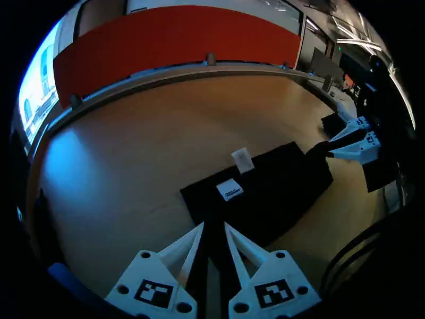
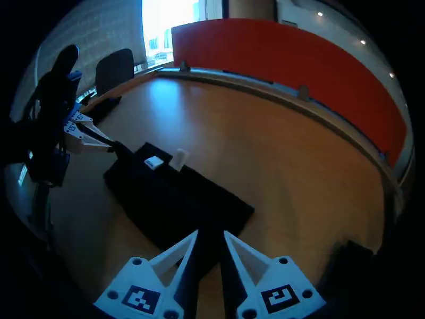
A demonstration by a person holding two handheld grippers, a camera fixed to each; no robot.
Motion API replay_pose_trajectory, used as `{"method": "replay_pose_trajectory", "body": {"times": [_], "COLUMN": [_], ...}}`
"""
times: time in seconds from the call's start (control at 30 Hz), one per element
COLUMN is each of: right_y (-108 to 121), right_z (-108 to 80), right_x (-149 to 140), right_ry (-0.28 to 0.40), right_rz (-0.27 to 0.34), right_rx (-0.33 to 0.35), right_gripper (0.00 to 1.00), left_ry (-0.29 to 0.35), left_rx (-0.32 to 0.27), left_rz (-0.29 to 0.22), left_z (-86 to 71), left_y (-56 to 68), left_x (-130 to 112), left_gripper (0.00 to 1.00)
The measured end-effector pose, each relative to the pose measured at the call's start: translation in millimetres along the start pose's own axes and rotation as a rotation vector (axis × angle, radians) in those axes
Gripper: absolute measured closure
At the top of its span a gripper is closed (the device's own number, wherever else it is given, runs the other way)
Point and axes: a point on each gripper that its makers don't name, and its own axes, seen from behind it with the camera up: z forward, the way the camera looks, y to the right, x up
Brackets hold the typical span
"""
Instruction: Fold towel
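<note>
A black towel (image 1: 276, 186) lies stretched out on the wooden table (image 1: 159, 149), with a white tag (image 1: 230, 190) on top and a second tag (image 1: 243, 159) standing up from it. In the left gripper view my left gripper (image 1: 214, 226) is shut on the near end of the towel, dark cloth filling the narrow gap between its fingers. At the far right the right gripper (image 1: 330, 150) pinches the other end. In the right gripper view my right gripper (image 2: 211, 232) is shut on the towel (image 2: 175, 202), and the left gripper (image 2: 112, 146) holds the far end.
A red partition (image 1: 175, 42) runs along the table's far edge. Office chairs (image 2: 114, 69) stand at the table's left end in the right gripper view, under a bright window (image 2: 167, 24). A person's dark sleeve (image 2: 50, 111) is behind the left gripper.
</note>
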Motion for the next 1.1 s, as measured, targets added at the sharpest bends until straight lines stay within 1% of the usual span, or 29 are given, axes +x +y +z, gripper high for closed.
{"method": "replay_pose_trajectory", "body": {"times": [0.2,0.47,0.6,0.73,0.8,0.83,0.9,0.97,1.1], "right_y": [8,16,20,24,26,28,30,32,36], "right_z": [16.5,28.3,32.9,36.7,38.2,38.8,39.8,40.0,39.4], "right_x": [-5,-4,-4,-6,-6,-5,-5,-3,-2], "right_ry": [-0.013,-0.011,-0.015,-0.023,-0.022,-0.022,-0.023,-0.019,-0.014], "right_rz": [0.031,0.034,0.029,0.024,0.023,0.025,0.027,0.028,0.031], "right_rx": [-0.018,-0.041,-0.056,-0.076,-0.086,-0.093,-0.106,-0.115,-0.132], "right_gripper": [0.81,0.78,0.73,0.67,0.64,0.62,0.53,0.37,0.21], "left_ry": [0.002,-0.008,-0.005,-0.003,-0.002,-0.003,-0.005,-0.005,-0.006], "left_rx": [0.003,0.022,0.041,0.053,0.060,0.065,0.074,0.080,0.093], "left_rz": [-0.009,0.001,0.007,0.009,0.012,0.014,0.019,0.023,0.032], "left_z": [18.3,31.1,33.4,35.6,36.9,37.6,38.9,40.1,42.1], "left_y": [-3.8,-8.5,-13.4,-17.8,-20.0,-21.6,-24.5,-26.9,-31.5], "left_x": [1,-2,-1,1,2,2,2,3,4], "left_gripper": [0.89,0.86,0.76,0.70,0.68,0.68,0.68,0.68,0.68]}}
